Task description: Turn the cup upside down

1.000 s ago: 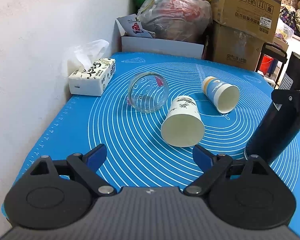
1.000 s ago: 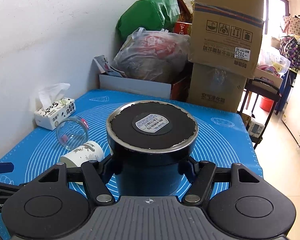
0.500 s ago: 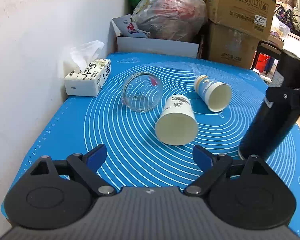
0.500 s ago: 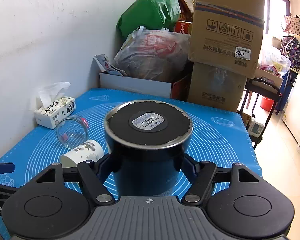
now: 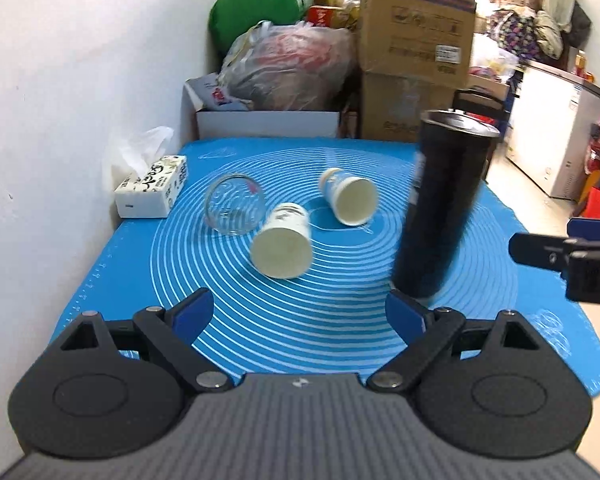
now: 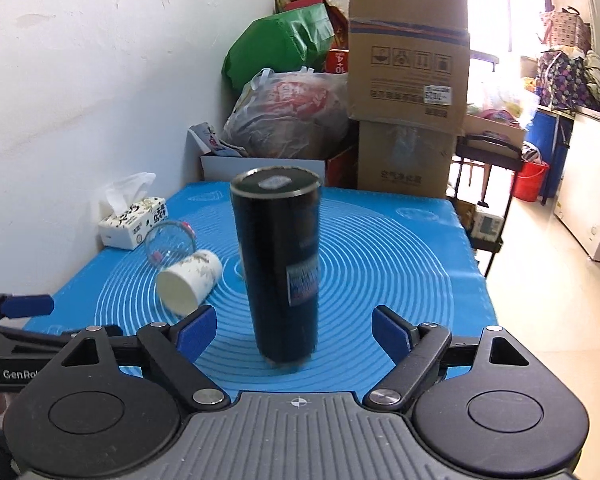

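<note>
The right gripper (image 6: 290, 330) is hovering level with its jaws spread wide, gripping nothing, while the tall black cup (image 6: 278, 264) is standing base-up on the blue mat (image 6: 380, 264) between its blue fingertips (image 6: 388, 332). The left gripper (image 5: 300, 314) is likewise gaping, empty. "GenRo" is reading partly on its body; the cup's label is blurred.
</note>
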